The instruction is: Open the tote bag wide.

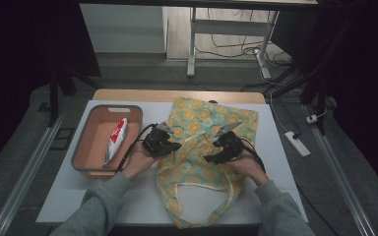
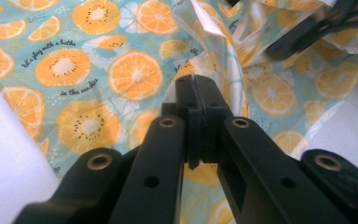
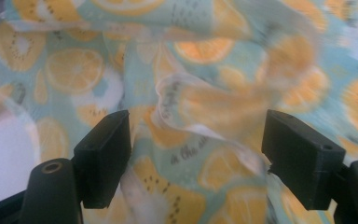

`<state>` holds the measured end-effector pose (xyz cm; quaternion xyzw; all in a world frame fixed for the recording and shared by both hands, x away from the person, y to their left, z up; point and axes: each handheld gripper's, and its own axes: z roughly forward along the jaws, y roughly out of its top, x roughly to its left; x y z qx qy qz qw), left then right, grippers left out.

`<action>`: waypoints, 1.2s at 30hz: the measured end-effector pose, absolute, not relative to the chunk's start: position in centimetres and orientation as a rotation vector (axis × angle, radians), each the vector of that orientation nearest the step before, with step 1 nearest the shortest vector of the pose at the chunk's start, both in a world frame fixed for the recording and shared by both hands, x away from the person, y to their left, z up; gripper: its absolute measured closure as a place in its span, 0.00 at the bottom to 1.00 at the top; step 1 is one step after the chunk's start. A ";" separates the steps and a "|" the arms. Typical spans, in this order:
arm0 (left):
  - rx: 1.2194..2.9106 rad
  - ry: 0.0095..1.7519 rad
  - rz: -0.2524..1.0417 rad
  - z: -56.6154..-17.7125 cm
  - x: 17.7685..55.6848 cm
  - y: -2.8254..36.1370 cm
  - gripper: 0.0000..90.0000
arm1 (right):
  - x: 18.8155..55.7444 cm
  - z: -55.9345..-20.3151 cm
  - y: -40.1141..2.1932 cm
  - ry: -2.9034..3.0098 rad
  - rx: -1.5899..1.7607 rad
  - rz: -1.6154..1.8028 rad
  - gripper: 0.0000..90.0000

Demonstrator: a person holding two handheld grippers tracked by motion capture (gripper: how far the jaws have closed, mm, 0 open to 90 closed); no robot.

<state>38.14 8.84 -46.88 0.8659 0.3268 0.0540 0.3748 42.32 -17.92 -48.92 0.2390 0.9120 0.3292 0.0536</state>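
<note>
With the fruit-print bag [image 1: 204, 147] lying flat on the white tabletop [image 1: 275, 147], the left tool [image 2: 196, 93] looks clenched on a fold near its mouth while the right tool [image 3: 196, 154] gapes released over the rim, so it should bite the opposite edge before both pull apart

Your forearms come in from the bottom of the high view, grey sleeves angled inward, each hand wrapped around its tool. Your left gripper [image 1: 173, 146] points toward the middle, and in the left gripper view [image 2: 196, 100] its two black jaws are pressed flat together. Your right gripper [image 1: 211, 158] points back toward the left one; its jaws [image 3: 196, 154] stand wide apart, the pads well clear of each other.
</note>
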 end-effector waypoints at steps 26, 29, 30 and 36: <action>2.140 0.846 0.184 -45.8 38.0 10.4 0.91 | 42.1 -48.6 -14.6 2.721 0.536 0.992 0.98; 2.118 0.859 0.209 -45.5 37.9 10.7 0.81 | 42.3 -47.6 -15.2 2.654 0.577 1.037 0.98; 2.108 0.859 0.218 -45.2 37.8 10.9 0.76 | 42.4 -47.0 -15.6 2.621 0.598 1.068 0.98; 2.063 0.859 0.287 -43.1 36.6 12.5 0.47 | 43.3 -44.2 -16.7 2.478 0.652 1.179 0.98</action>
